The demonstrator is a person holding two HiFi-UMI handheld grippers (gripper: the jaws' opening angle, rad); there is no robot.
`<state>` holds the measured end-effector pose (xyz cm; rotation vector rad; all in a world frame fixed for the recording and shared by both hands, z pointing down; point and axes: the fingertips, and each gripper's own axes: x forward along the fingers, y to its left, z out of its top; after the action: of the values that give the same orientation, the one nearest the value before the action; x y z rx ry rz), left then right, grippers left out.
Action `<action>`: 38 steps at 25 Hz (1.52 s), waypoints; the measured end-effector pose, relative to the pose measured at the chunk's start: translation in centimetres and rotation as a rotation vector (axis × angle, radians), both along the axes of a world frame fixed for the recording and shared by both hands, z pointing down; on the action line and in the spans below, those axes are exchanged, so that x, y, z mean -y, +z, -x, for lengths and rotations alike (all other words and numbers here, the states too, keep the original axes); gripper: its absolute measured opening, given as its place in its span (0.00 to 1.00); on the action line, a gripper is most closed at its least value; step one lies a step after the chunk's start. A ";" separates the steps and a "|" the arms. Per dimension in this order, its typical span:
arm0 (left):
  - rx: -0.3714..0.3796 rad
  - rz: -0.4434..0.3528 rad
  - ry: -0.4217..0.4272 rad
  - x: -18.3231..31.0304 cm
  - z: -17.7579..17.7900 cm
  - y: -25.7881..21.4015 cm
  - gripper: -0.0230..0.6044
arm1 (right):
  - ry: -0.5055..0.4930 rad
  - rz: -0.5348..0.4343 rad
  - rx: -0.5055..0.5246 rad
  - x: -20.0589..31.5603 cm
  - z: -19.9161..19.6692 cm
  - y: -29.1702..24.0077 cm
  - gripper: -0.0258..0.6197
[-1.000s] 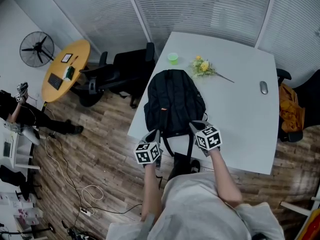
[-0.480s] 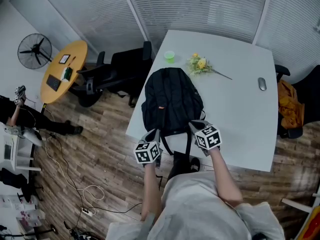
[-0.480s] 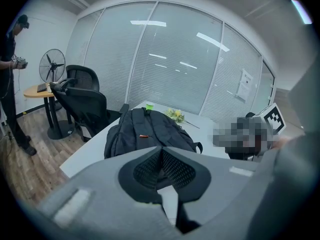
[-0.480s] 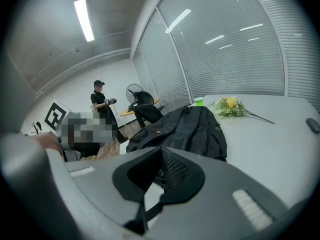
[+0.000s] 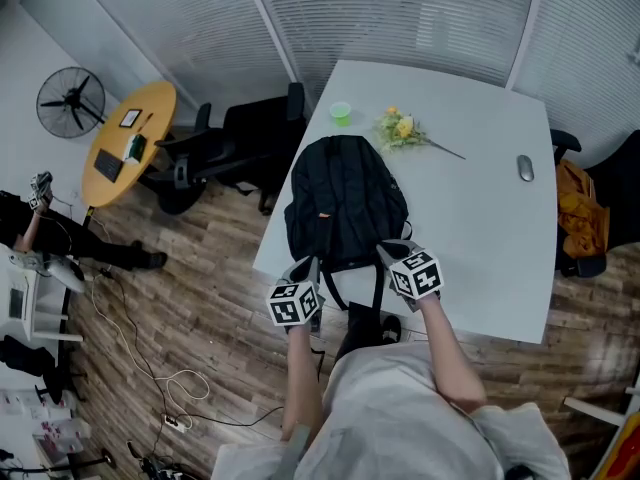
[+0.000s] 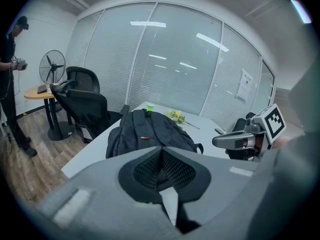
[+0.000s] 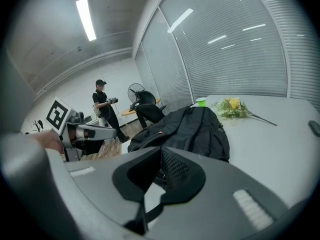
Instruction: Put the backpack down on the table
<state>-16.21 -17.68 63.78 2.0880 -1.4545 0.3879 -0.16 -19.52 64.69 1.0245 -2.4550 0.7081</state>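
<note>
The black backpack (image 5: 345, 203) lies flat on the white table (image 5: 480, 218), its bottom end at the near edge, where two shoulder straps (image 5: 330, 290) hang over. My left gripper (image 5: 305, 268) sits at the backpack's near left corner and my right gripper (image 5: 393, 251) at its near right corner. Seen in the left gripper view, the left gripper (image 6: 161, 151) is shut, with a dark strap running out beneath its jaws and the backpack (image 6: 145, 131) just ahead. The right gripper (image 7: 161, 151) is likewise shut, a black strap (image 7: 145, 216) trailing down from it, the backpack (image 7: 195, 129) beyond.
A green cup (image 5: 341, 114), a bunch of yellow flowers (image 5: 402, 128) and a computer mouse (image 5: 525, 169) lie on the far half of the table. Black office chairs (image 5: 250, 133) stand left of it, with a round wooden table (image 5: 130, 138), a fan (image 5: 70, 100) and a person (image 5: 30, 218) farther left.
The head view has shifted slightly. The backpack and both grippers keep their places.
</note>
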 end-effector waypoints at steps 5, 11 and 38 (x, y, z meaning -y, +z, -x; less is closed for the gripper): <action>-0.002 -0.001 -0.002 0.2 0.3 0.0 0.02 | -0.009 -0.002 -0.001 0.1 0.5 0.1 0.04; -0.008 0.006 -0.003 0.1 0.4 0.2 0.02 | -0.010 0.001 -0.003 0.3 0.6 0.0 0.04; -0.005 0.010 0.003 -0.5 -0.4 0.5 0.02 | -0.017 -0.001 -0.001 -0.4 0.0 0.2 0.04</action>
<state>-15.86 -17.18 64.27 2.0820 -1.4438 0.3903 -0.19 -19.07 64.84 1.0025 -2.4603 0.7003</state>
